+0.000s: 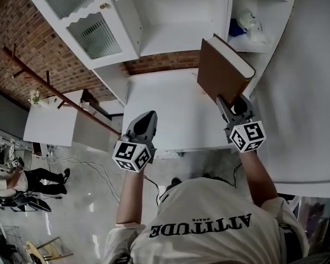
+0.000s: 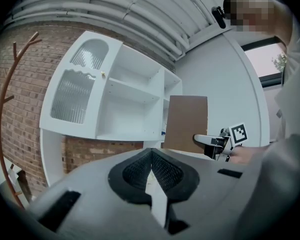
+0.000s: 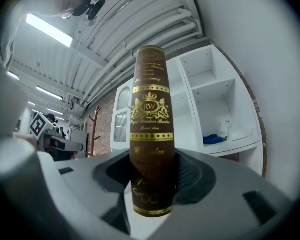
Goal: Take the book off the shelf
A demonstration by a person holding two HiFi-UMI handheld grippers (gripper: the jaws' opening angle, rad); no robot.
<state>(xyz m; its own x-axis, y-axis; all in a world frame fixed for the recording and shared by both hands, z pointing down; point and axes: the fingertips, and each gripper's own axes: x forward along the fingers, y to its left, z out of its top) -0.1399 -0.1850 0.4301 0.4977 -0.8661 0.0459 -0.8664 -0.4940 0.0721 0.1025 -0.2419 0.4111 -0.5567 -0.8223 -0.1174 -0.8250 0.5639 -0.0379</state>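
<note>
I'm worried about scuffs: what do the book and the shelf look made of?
The book has a matt brown hard cover, perhaps leather-look board, with shiny gold lettering on the spine and pale paper page edges. The shelf is smooth, even white board, probably painted or laminated wood.

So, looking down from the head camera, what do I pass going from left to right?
glass cabinet door → left claw, shut and empty → brown book. The right claw gripping the book overlaps it, so it has no separate place.
</note>
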